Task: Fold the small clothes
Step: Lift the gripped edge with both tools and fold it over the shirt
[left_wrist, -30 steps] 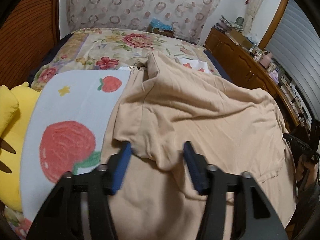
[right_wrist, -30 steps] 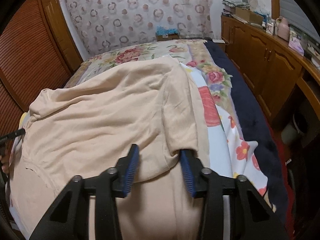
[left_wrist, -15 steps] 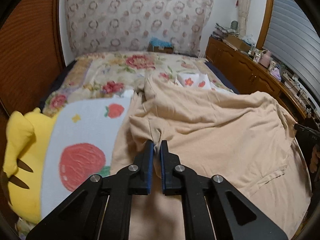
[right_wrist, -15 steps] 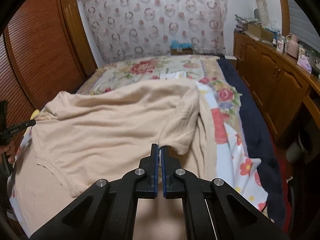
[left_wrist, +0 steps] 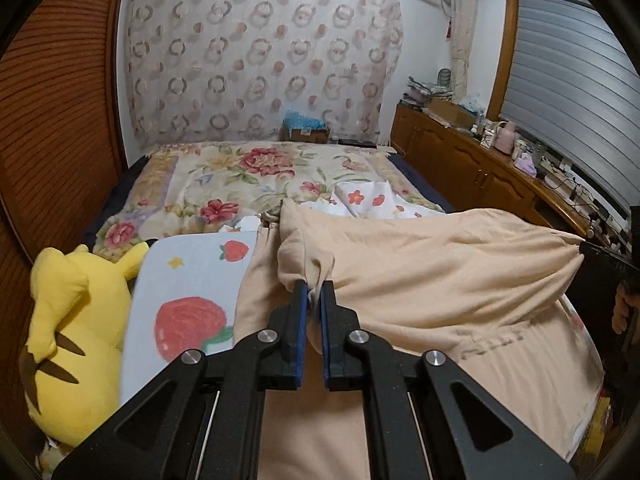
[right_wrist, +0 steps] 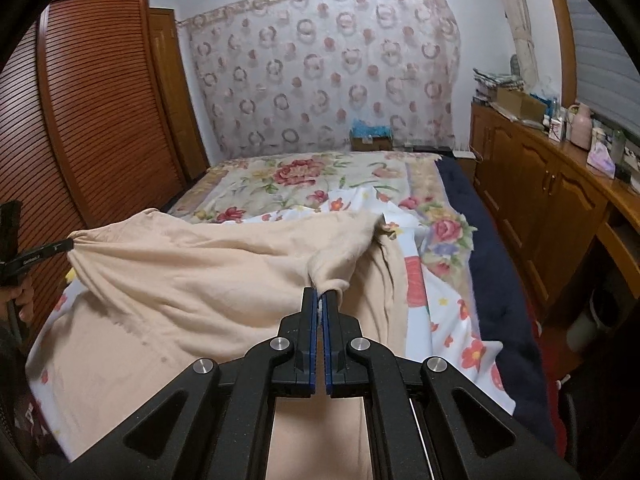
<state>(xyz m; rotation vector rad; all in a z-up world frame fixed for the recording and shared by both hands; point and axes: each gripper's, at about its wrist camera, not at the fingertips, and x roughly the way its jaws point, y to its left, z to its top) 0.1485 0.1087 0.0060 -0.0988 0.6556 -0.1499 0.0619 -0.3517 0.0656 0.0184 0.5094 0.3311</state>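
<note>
Changed from 1 second earlier: left gripper and right gripper, then open, are now clamped on bunched corners of the beige garment, stretched between them above the bed. Alongside: yellow plush toy, strawberry blanket, wooden cabinets.

A soft, matt beige cloth garment was seen, lightly creased, bunched where it was pinched by the left gripper and the right gripper. Both grippers were made of matt black plastic, with blue rubbery pad linings and shiny round metal bolts. Under the garment, a smooth white printed cloth sheet was spread. Left of the garment, a yellow plush toy of fuzzy fabric was seen. Right of the garment, glossy varnished wooden cabinets were seen; beyond it, thin patterned curtain fabric was hung.
</note>
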